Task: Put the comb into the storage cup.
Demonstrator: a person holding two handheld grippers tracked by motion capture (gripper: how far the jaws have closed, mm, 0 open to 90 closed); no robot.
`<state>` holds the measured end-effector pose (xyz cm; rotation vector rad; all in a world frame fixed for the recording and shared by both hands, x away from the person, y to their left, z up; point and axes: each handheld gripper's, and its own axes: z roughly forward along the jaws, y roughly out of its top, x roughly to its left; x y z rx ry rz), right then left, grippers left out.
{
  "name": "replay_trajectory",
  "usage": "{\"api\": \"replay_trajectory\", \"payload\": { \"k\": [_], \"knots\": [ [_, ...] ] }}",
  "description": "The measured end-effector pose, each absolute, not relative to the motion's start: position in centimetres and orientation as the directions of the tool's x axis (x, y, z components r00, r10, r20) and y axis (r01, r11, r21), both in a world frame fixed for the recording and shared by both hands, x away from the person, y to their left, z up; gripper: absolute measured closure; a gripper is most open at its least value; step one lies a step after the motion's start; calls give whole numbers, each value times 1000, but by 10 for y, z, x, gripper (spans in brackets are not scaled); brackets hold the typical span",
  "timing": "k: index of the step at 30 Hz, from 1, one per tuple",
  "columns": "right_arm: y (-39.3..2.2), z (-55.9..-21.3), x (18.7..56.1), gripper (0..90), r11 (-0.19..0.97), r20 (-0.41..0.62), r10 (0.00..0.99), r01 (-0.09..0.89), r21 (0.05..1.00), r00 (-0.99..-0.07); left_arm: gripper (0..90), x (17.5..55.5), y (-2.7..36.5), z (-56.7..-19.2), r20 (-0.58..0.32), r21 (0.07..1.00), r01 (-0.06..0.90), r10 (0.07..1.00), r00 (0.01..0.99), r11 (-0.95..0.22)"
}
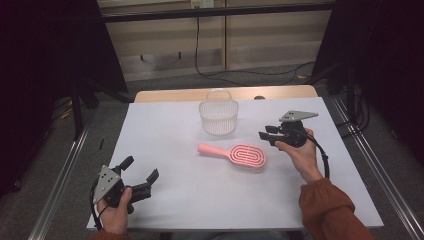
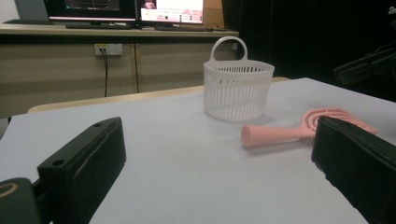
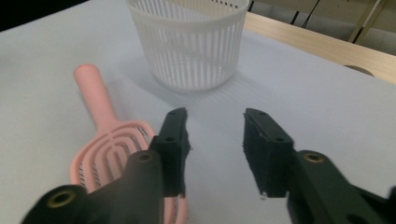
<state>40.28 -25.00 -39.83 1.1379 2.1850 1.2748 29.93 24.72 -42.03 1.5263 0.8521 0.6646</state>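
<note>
Right gripper (image 1: 263,135) partly open, nothing between jaws — poised just right of pink hairbrush (image 1: 235,154), which lies flat mid-table, in front of white basket (image 1: 218,116). Left gripper (image 1: 141,170) wide, empty. Risk: pinching slotted head off-centre, brush pivoting out. Count — one brush, one basket, two grippers.

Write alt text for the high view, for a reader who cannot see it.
A pink hairbrush lies flat mid-table on a white sheet, handle pointing left, with a white slatted basket standing behind it. A person's right gripper hovers beside the brush head, jaws apart and empty; the left gripper rests open at the table's near left.
</note>
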Motion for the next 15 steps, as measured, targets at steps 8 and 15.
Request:
{"api": "replay_trajectory", "payload": {
  "k": [8, 15],
  "knots": [
    [-250, -390, 396, 128, 218, 74, 818, 427, 878, -570, 32, 300, 247, -421, -54, 988, 148, 820, 570, -37],
    [-257, -387, 384, 47, 224, 52, 820, 403, 887, -569, 32, 300, 247, -421, -54, 988, 148, 822, 567, -38]
  ]
}}
